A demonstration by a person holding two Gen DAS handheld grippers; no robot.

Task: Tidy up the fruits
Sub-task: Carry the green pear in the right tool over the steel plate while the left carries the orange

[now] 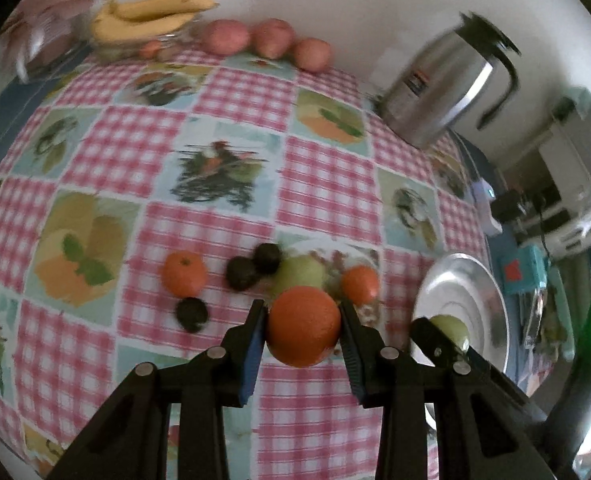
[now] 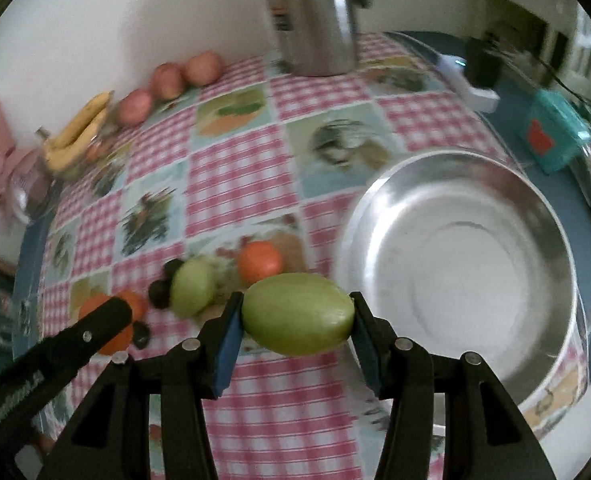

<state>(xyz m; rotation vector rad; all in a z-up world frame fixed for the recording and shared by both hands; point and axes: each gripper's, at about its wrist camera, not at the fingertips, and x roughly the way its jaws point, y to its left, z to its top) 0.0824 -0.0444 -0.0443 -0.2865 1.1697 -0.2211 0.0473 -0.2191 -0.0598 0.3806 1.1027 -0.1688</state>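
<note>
Right wrist view, green fruit (image 2: 297, 313) beside bowl rim (image 2: 447, 158)

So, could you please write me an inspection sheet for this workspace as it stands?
Surface: checked tablecloth, fruit pictures.
Job's things: metal bowl, empty; loose oranges, dark fruits and a green fruit on the cloth.
Clutter: steel jug, bananas, three red fruits at the wall.
Grippers: left tongs clamp an orange; right tongs clamp a green fruit.
Cables: dark lead beyond the table edge.
Surroundings: white wall, blurred furniture.
</note>
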